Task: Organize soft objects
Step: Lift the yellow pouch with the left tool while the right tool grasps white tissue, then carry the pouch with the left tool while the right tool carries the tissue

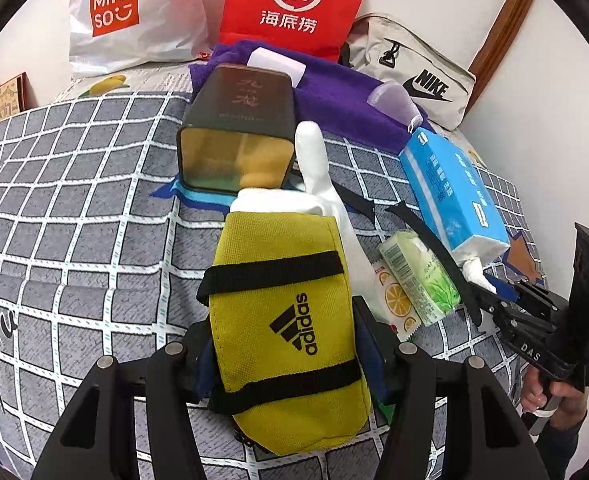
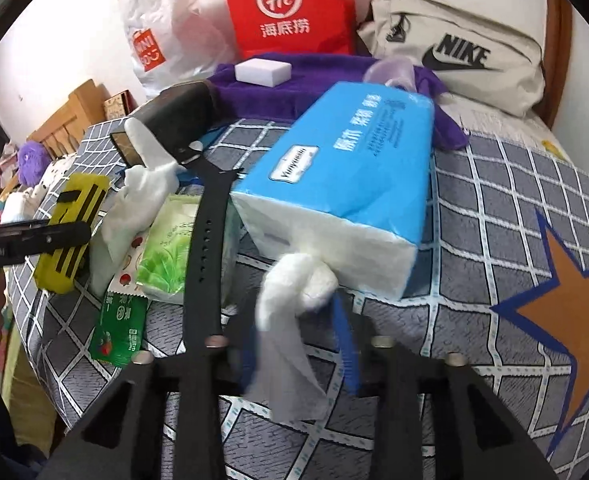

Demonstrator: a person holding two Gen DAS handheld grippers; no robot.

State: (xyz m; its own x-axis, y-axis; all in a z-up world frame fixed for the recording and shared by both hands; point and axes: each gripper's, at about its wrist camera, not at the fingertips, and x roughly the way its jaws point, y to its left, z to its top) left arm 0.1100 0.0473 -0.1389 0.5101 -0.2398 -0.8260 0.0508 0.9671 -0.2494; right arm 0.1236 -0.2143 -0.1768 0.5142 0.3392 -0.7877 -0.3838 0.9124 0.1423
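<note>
In the left wrist view a yellow Adidas pouch (image 1: 282,304) lies on the checked bedspread (image 1: 74,200), and my left gripper (image 1: 282,320) is shut on its sides. White cloth (image 1: 318,184) sticks out of the pouch's far end. The right wrist view shows a blue tissue pack (image 2: 342,184) lying on the bed. A twisted white tissue (image 2: 290,312) trails from its near end down between the fingers of my right gripper (image 2: 294,308). Those jaws stand open, the right pad (image 2: 344,340) clear of the tissue. My right gripper (image 1: 490,292) sits at the pack's (image 1: 454,192) end.
A green wipes pack (image 2: 166,240), a black strap (image 2: 206,240) and snack sachets (image 2: 118,332) lie between pouch and tissue pack. Behind are a dark tin (image 1: 238,120), a purple towel (image 1: 342,96) with a white block (image 2: 262,72), a Nike bag (image 2: 462,56), and red (image 1: 298,4) and white (image 1: 134,12) bags.
</note>
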